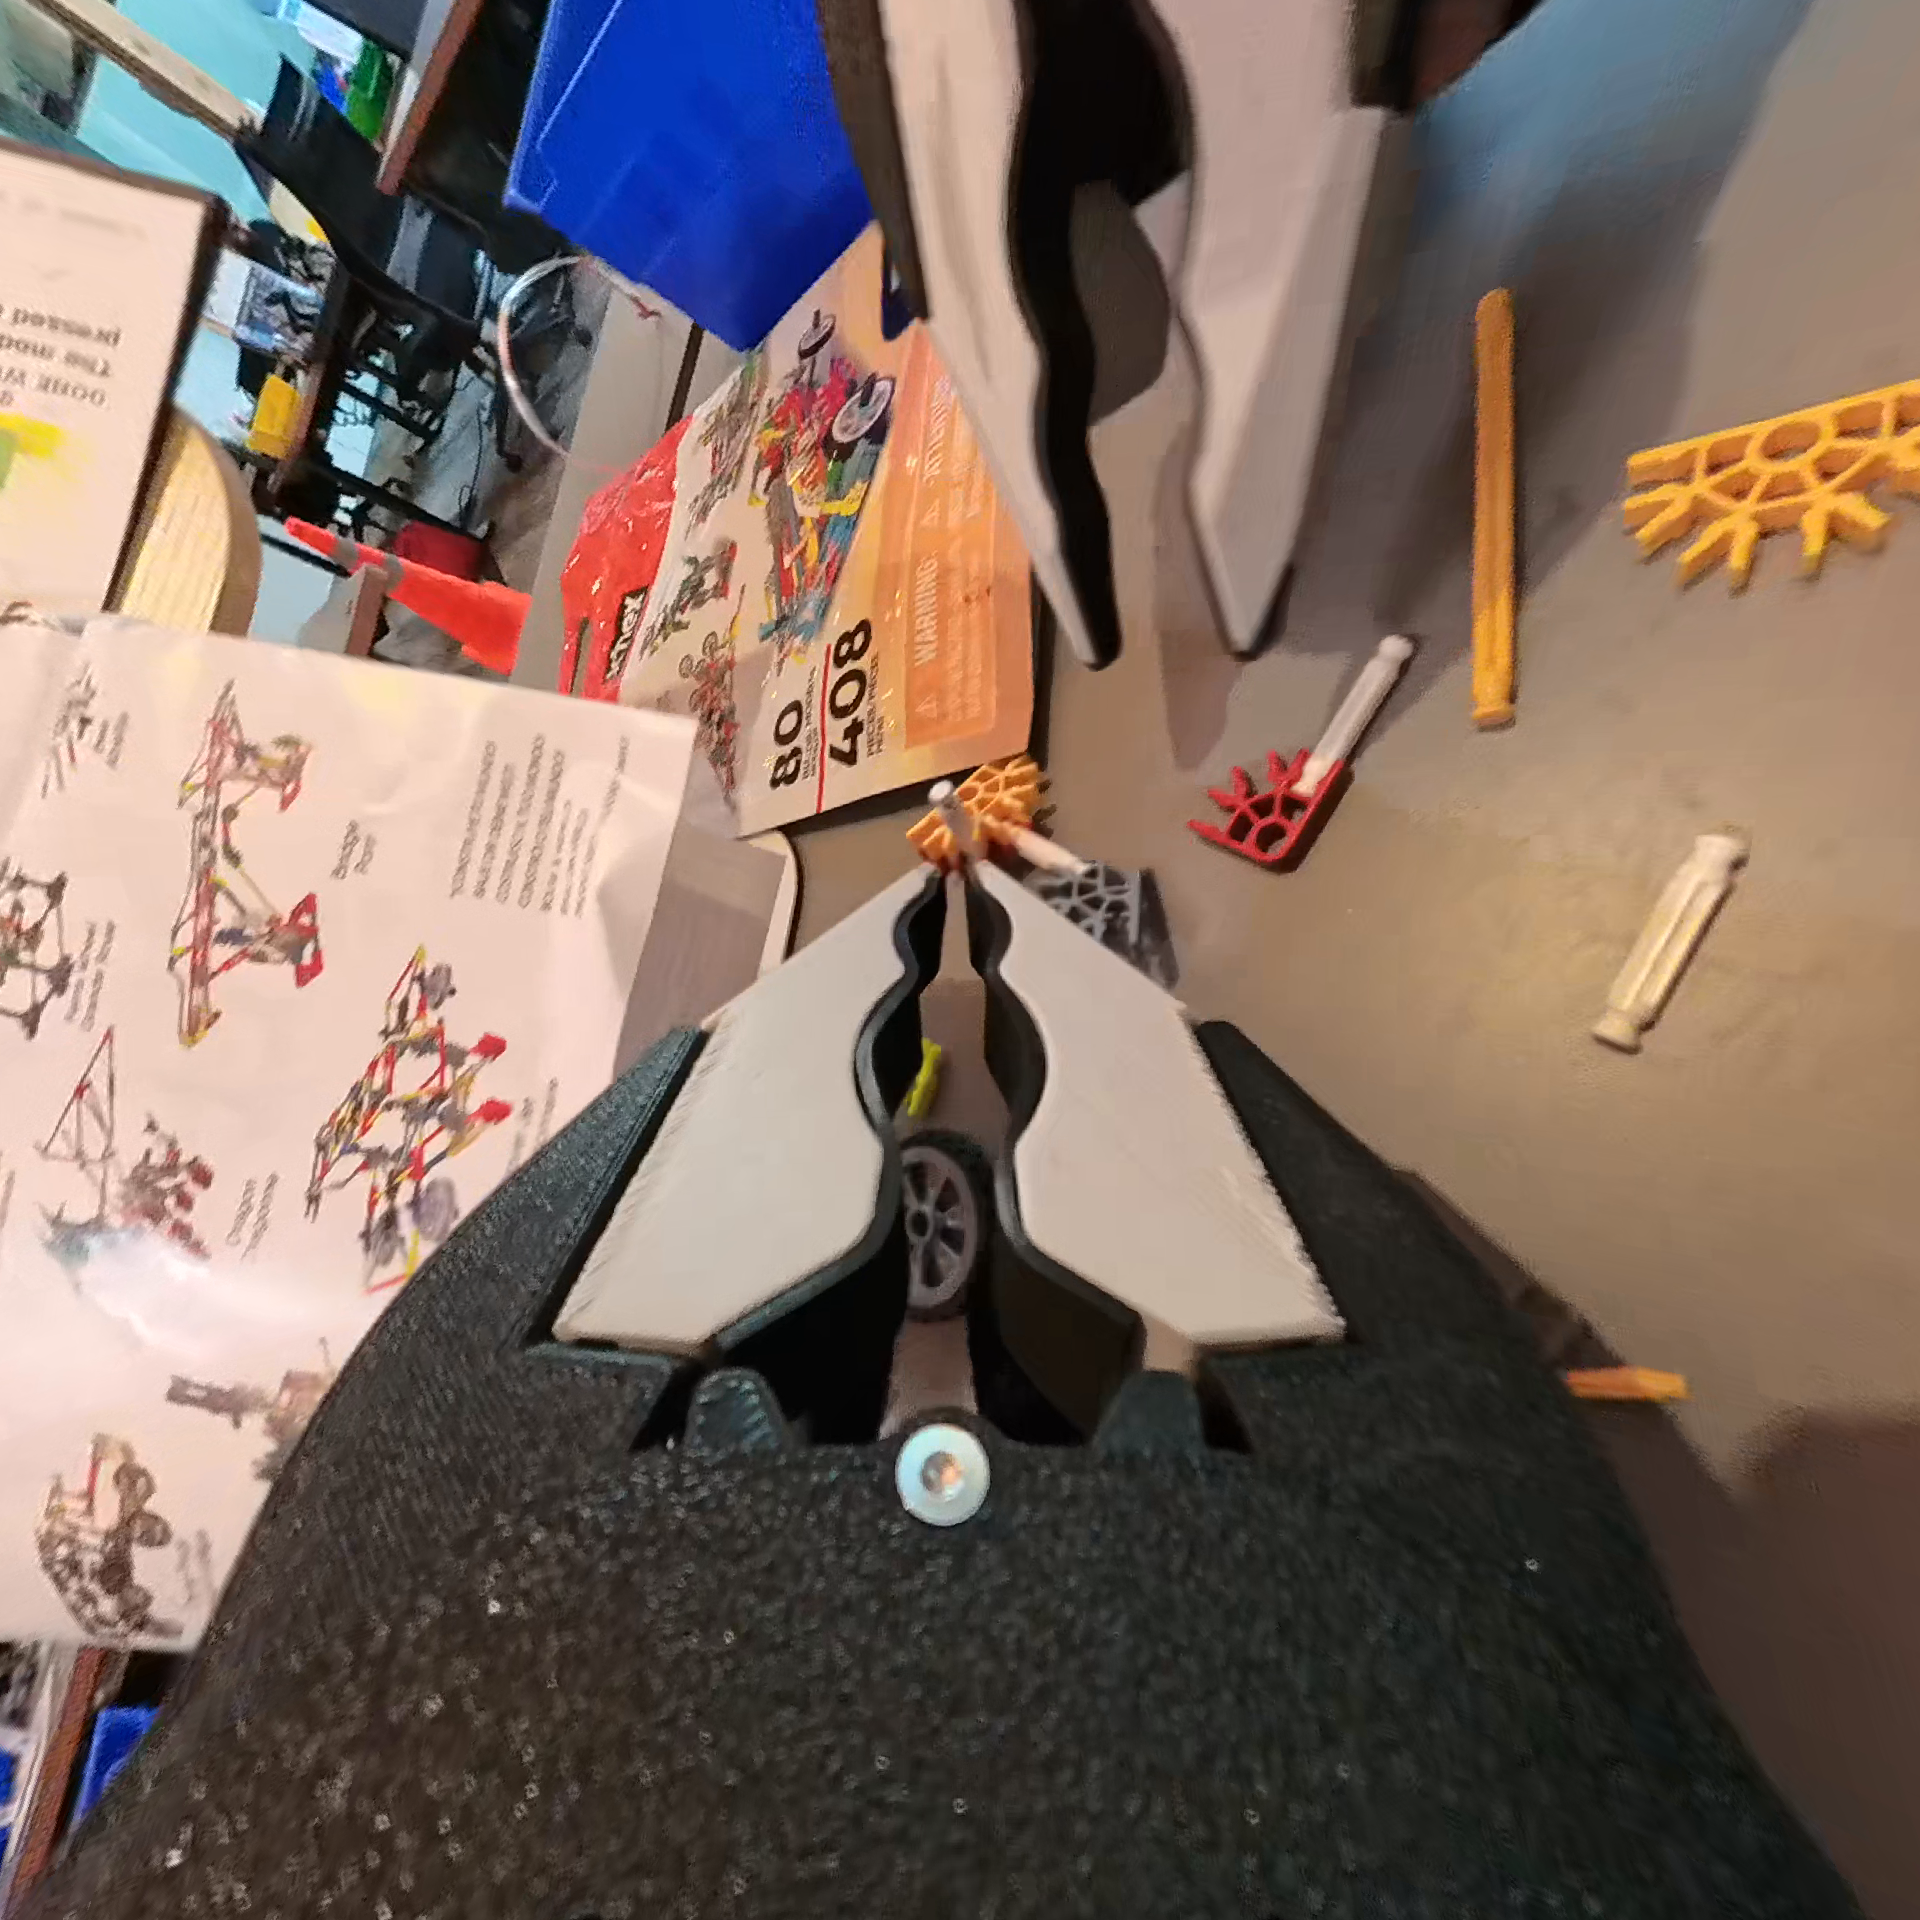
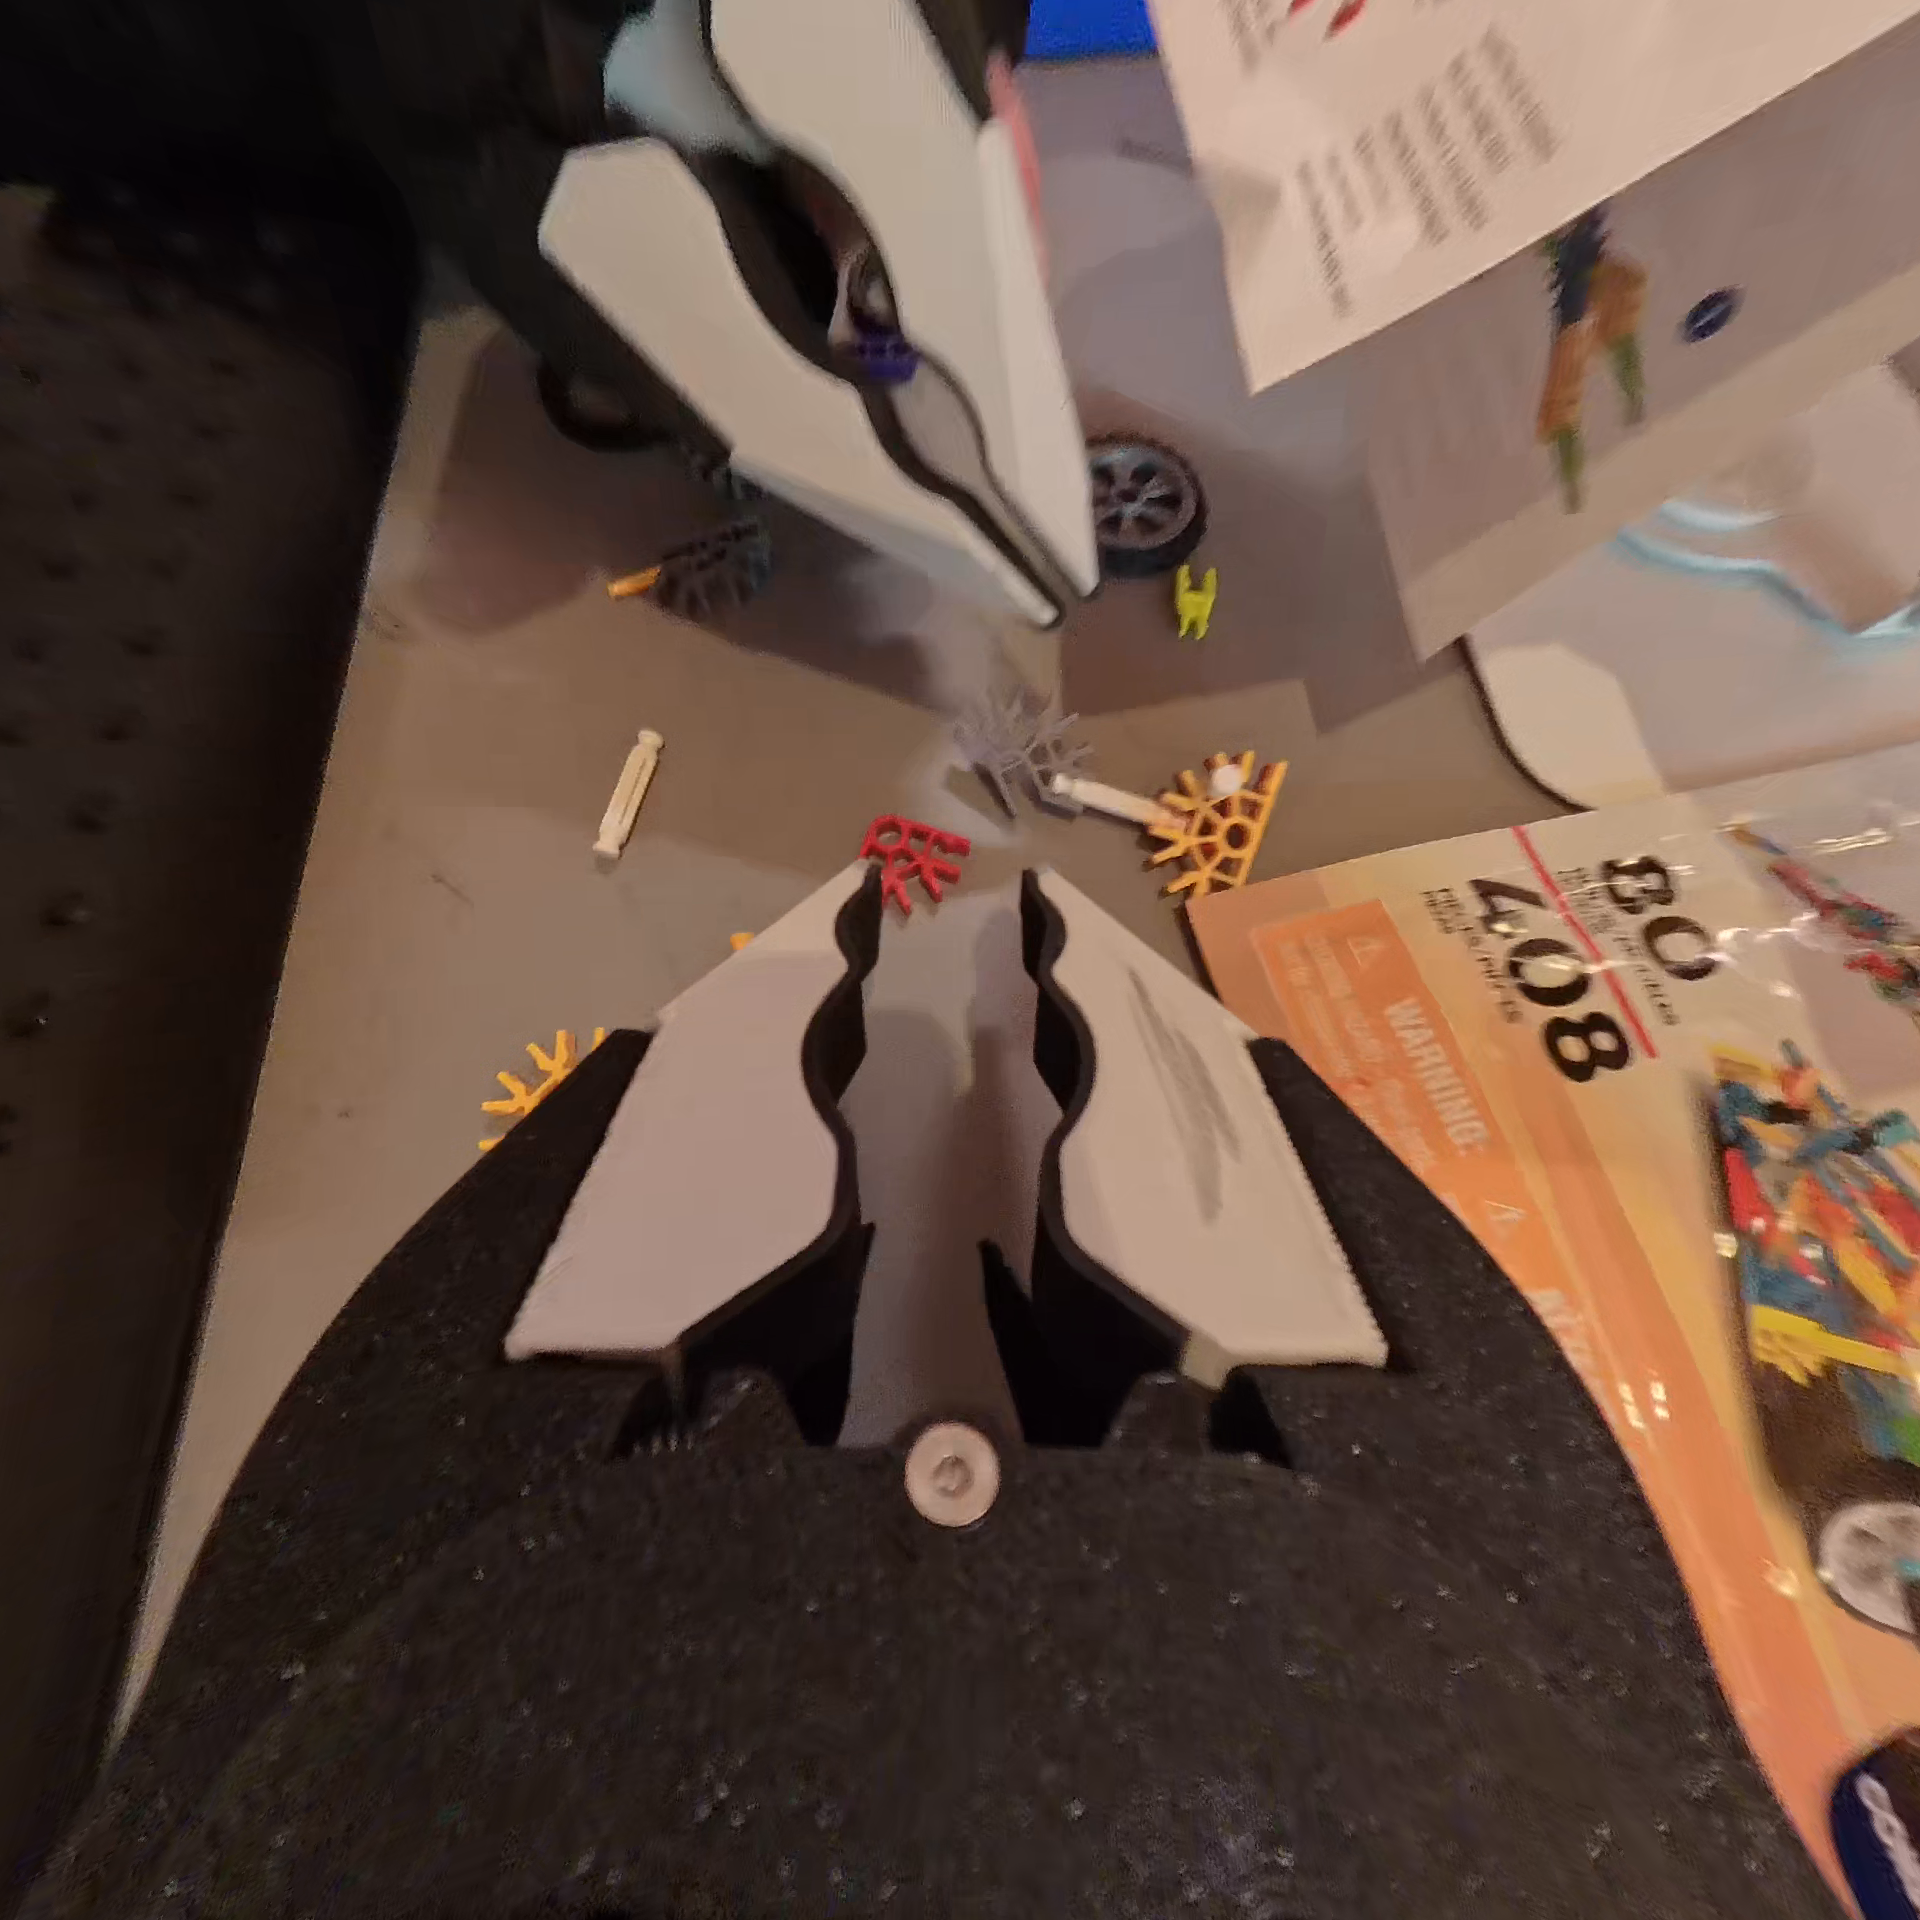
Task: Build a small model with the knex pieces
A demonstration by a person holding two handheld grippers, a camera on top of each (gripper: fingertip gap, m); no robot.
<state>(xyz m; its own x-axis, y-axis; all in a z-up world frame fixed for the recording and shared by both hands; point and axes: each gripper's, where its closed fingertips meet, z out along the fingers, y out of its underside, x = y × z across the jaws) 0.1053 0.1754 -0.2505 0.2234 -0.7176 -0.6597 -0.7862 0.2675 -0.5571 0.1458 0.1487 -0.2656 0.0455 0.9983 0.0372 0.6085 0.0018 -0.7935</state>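
Red connector [image 2: 914, 857]: a small fan-shaped piece lying flat on the grey table [image 2: 416, 935]. In the left wrist view a short white rod [image 1: 1351, 707] is seen plugged into it.

Right gripper [image 2: 945, 894]: jaws held moderately apart, nothing between them. One fingertip is set just beside the red connector; contact cannot be told.

Left gripper [image 1: 951, 883]: tips brought together. A small purple piece [image 2: 883, 353] is seen in the hollow between its fingers; whether it is gripped cannot be told. The tips hang beyond the red connector, above a grey connector [image 2: 1023, 753].

Yellow connector [image 2: 1221, 831]: near the red connector, past the grey one, with a white rod [image 2: 1101, 798] fitted and a second standing upright in it.

Loose white rod [image 2: 627, 795]: on the opposite side of the red connector, well apart.

Wheel [image 2: 1143, 509] and yellow-green clip [image 2: 1195, 601]: farther off than the grey connector, partly behind the left gripper.

Black gear [image 2: 717, 566]: far from the red connector, beside the left gripper.

Long tan rod [image 1: 1494, 499] and larger yellow connector [image 1: 1787, 478]: well apart from the red connector.

Orange toy box [image 2: 1455, 1091]: beyond the yellow connector.

Instruction sheet [image 1: 312, 987]: propped well away.
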